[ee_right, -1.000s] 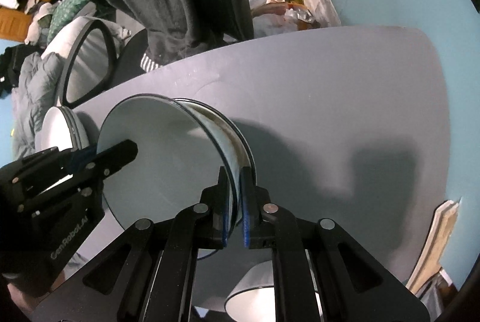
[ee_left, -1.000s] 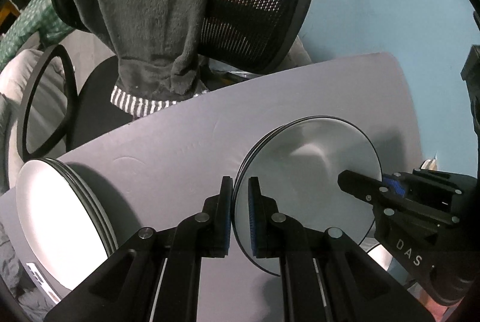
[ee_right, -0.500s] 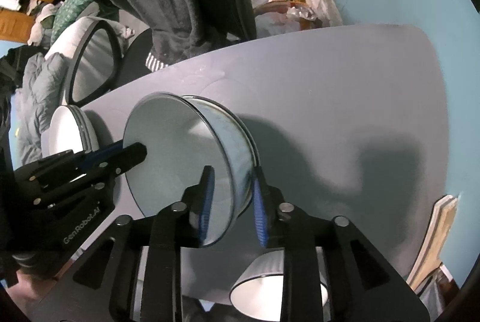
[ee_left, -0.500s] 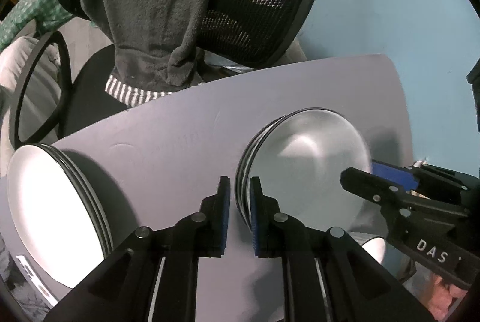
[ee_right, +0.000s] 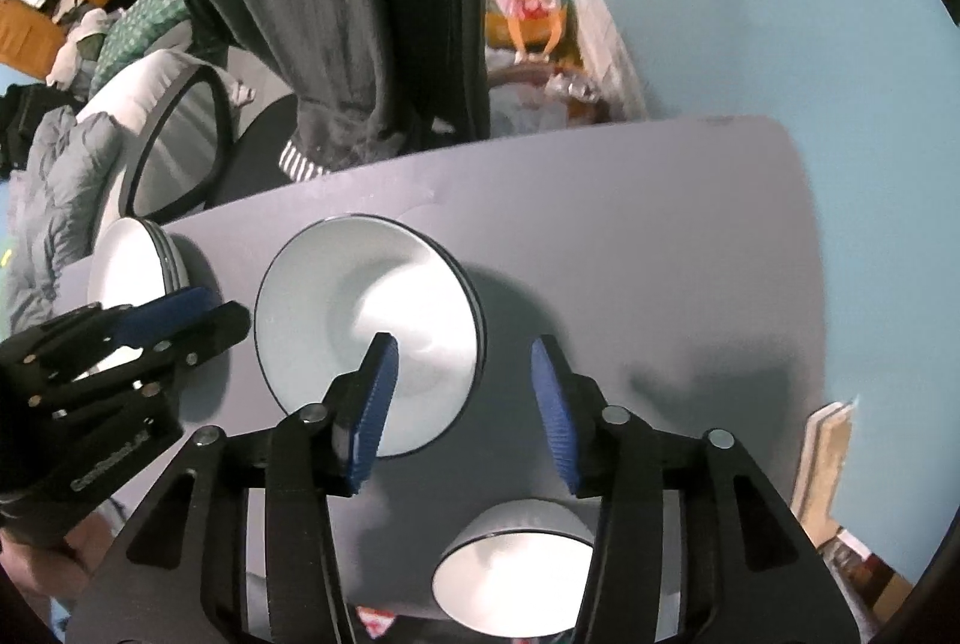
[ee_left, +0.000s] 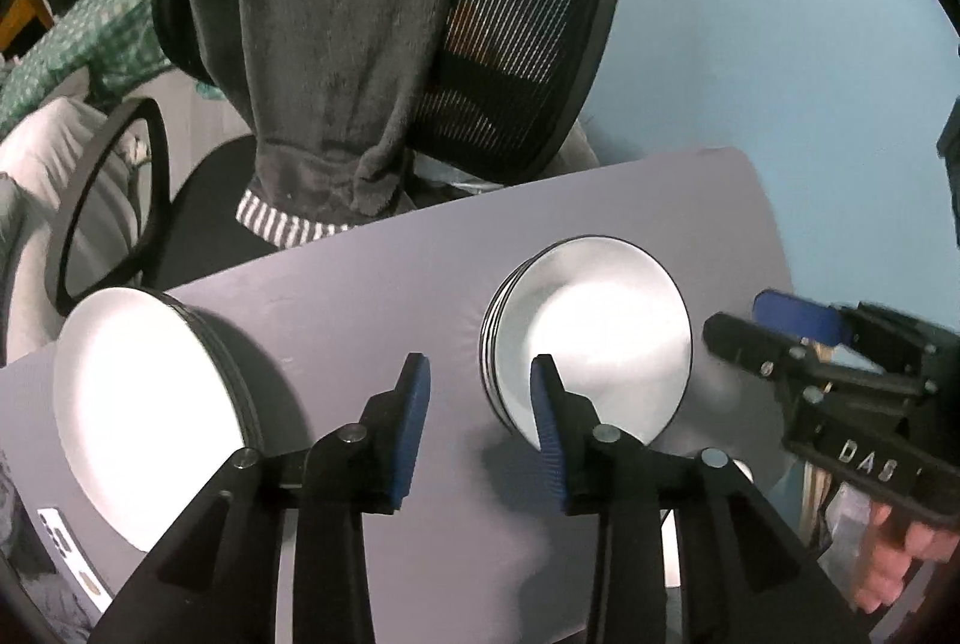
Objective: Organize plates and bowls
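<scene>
A stack of small white plates (ee_left: 594, 344) (ee_right: 366, 326) lies flat in the middle of the grey table (ee_left: 390, 284). My left gripper (ee_left: 480, 392) hovers above the stack's left rim, its jaws opening, and the blue pads touch nothing. My right gripper (ee_right: 465, 386) hangs over the stack's right rim, jaws also opening and holding nothing. Each gripper shows in the other's view: the right gripper (ee_left: 741, 317) and the left gripper (ee_right: 222, 308). A stack of larger white plates (ee_left: 138, 404) (ee_right: 138, 260) sits at the table's left end. A white bowl (ee_right: 516, 566) stands near the front edge.
An office chair (ee_left: 516, 44) draped with a grey garment (ee_left: 336, 44) stands behind the table. A phone (ee_left: 66, 542) lies at the front left corner. The right half of the grey table (ee_right: 660, 236) is bare. A blue wall (ee_right: 780, 14) is to the right.
Both grippers were shut on the rim of a small plate held tilted. They let go, the plate now lies flat on the small stack, and both grippers have risen with jaws apart.
</scene>
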{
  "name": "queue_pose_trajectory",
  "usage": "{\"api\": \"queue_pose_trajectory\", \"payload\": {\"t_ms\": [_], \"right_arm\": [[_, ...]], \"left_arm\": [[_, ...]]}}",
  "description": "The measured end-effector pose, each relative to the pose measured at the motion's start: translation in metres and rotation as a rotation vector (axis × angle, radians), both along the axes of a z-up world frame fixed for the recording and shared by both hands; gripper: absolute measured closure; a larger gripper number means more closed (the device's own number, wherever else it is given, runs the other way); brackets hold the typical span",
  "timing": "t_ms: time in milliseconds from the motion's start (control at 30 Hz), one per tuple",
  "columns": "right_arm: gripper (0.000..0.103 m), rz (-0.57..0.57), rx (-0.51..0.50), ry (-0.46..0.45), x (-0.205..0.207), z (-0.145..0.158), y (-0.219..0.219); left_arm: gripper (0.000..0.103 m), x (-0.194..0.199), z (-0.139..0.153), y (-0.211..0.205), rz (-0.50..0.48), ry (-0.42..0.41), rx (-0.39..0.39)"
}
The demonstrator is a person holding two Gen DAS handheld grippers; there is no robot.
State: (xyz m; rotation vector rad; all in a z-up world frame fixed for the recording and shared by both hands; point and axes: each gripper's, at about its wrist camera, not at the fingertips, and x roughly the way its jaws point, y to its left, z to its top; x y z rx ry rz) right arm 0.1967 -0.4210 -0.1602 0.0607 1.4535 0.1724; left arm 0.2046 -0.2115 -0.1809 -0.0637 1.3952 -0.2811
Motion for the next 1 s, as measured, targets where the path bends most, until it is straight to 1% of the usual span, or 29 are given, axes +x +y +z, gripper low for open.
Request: {"api": "queue_pose_trajectory", "payload": {"t_ms": [133, 267, 333, 400, 567, 833, 1000], "right_arm": [[0.055, 0.015, -0.040, -0.054, -0.007, 0.013, 0.004], [0.047, 0.018, -0.069, -0.106, -0.016, 0.028, 0.006], [0.045, 0.016, -0.073, -0.125, -0.020, 0.034, 0.006], [0.044, 0.018, -0.074, -0.135, -0.026, 0.039, 0.008], [0.044, 0.022, -0.082, -0.157, -0.039, 0.051, 0.012], [0.043, 0.014, -0.093, -0.179, -0.060, 0.061, 0.015], [0.043, 0.005, -0.097, -0.166, -0.074, 0.061, 0.012]], "left_arm": [[0.065, -0.010, 0.009, 0.002, -0.022, -0.037, 0.007], [0.064, -0.020, 0.018, 0.007, -0.040, -0.060, 0.003], [0.054, -0.026, 0.022, 0.009, -0.041, -0.069, -0.005], [0.052, -0.031, 0.027, 0.012, -0.039, -0.080, -0.020], [0.050, -0.044, 0.038, 0.018, -0.029, -0.091, -0.052], [0.049, -0.068, 0.052, 0.015, -0.044, -0.118, -0.068], [0.049, -0.082, 0.053, 0.004, -0.091, -0.137, -0.047]]}}
